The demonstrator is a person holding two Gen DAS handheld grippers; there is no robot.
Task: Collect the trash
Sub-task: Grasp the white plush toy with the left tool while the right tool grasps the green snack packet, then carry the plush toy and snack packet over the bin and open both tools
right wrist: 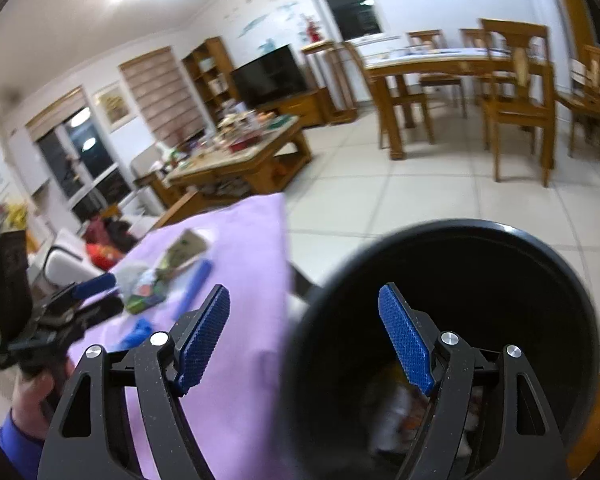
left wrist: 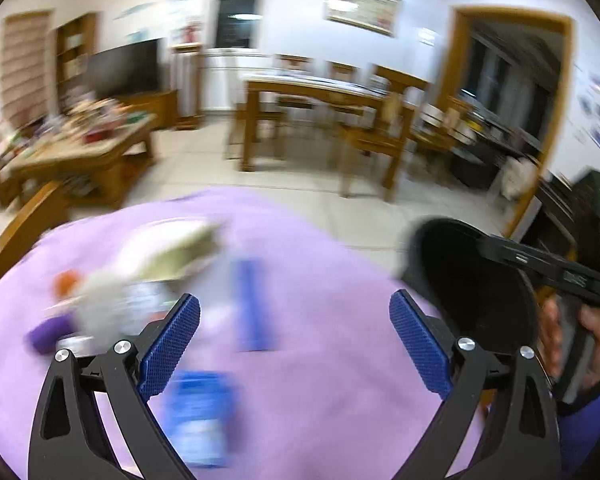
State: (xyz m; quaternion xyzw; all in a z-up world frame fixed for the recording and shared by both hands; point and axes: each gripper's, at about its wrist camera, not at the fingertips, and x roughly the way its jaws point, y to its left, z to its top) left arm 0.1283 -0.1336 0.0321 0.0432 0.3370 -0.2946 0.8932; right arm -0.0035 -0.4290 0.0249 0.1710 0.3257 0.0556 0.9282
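— While both claws are spread with nothing between the pads, where is the trash [left wrist: 148,280] seen?
— It is seen left of the left gripper [left wrist: 294,334], on the purple cloth [left wrist: 320,280].
— And the black bin [right wrist: 460,264]?
— It is seen behind the right gripper [right wrist: 304,338], lower right.

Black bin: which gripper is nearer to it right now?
Right. The right gripper hangs open at the black bin, one finger over its mouth. The left gripper, also open and empty, is over the purple cloth beside the bin.
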